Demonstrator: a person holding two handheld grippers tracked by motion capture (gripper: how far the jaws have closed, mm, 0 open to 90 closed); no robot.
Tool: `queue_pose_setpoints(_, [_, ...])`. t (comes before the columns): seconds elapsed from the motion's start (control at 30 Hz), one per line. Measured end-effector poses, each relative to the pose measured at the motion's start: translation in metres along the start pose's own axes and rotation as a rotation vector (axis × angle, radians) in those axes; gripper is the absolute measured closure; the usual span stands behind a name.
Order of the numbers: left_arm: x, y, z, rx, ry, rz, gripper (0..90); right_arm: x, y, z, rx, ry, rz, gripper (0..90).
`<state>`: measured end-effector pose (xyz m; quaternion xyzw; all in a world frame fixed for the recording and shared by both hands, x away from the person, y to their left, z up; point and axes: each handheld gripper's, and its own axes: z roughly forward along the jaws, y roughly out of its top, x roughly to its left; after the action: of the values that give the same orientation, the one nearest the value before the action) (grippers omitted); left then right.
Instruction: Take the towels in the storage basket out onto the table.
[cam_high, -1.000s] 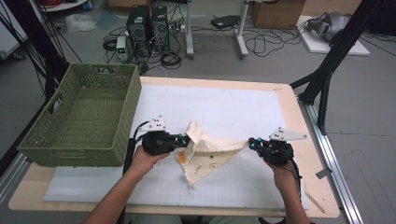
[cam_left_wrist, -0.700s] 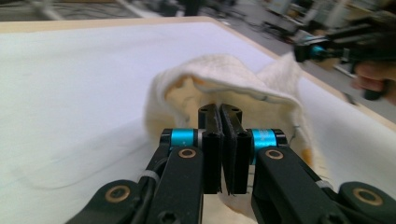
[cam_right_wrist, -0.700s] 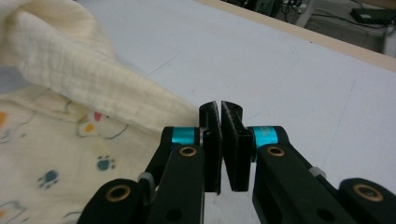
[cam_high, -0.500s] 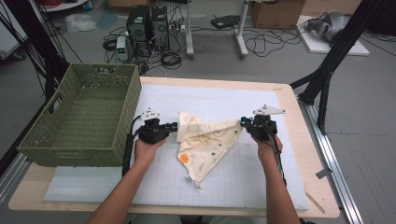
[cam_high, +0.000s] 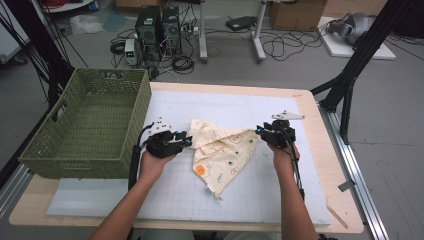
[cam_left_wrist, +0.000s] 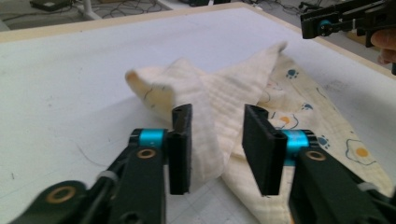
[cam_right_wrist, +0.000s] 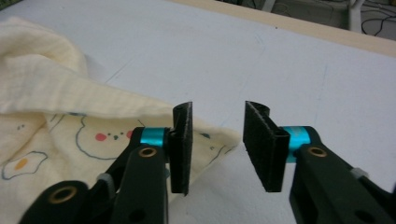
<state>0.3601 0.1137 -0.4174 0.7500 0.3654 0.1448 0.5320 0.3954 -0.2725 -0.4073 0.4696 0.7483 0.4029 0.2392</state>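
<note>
Mid-fold, just letting go: left hand-held gripper (cam_high: 187, 142) and right hand-held gripper (cam_high: 260, 131) with jaws just parted, gripping nothing, at either end of the cream printed cloth (cam_high: 220, 152) lying mid-table (cam_high: 280, 200), likely calling next for regrasping a corner.

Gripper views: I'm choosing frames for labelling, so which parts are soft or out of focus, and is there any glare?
Left gripper view: the black fingers look soft up close, the cloth weave reads clearer; right gripper view: similar, with the mat evenly lit and no glare; high view: even light, faint shadows, slightly grainy.
</note>
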Motion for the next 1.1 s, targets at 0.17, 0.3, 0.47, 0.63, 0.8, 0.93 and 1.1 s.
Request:
queue_pose_setpoints(0.17, [-0.001, -0.002, -0.010, -0.057, -0.020, 0.006, 47.5, -0.001, 0.002, -0.024, -0.059, 0.015, -0.017, 53.2])
queue_pose_setpoints(0.3, [-0.001, -0.005, -0.016, -0.079, -0.035, 0.011, 45.1, -0.001, -0.005, -0.044, -0.112, 0.033, -0.026, 51.2])
queue_pose_setpoints(0.47, [-0.002, -0.008, -0.020, -0.088, -0.037, 0.011, 41.3, 0.000, -0.022, -0.059, -0.125, 0.065, -0.042, 46.8])
queue_pose_setpoints(0.63, [-0.003, -0.009, -0.026, -0.095, -0.046, 0.033, 38.6, 0.007, -0.046, -0.078, -0.129, 0.072, -0.071, 42.8])
queue_pose_setpoints(0.8, [-0.010, -0.011, -0.029, -0.115, -0.053, 0.050, 33.7, 0.008, -0.068, -0.093, -0.134, 0.065, -0.088, 35.2])
queue_pose_setpoints(0.93, [-0.012, -0.013, -0.029, -0.108, -0.042, 0.058, 29.3, 0.001, -0.077, -0.101, -0.147, 0.063, -0.050, 30.4])
queue_pose_setpoints(1.1, [-0.010, -0.013, -0.030, -0.119, -0.030, 0.047, 27.2, -0.002, -0.077, -0.105, -0.172, 0.053, -0.013, 29.0])
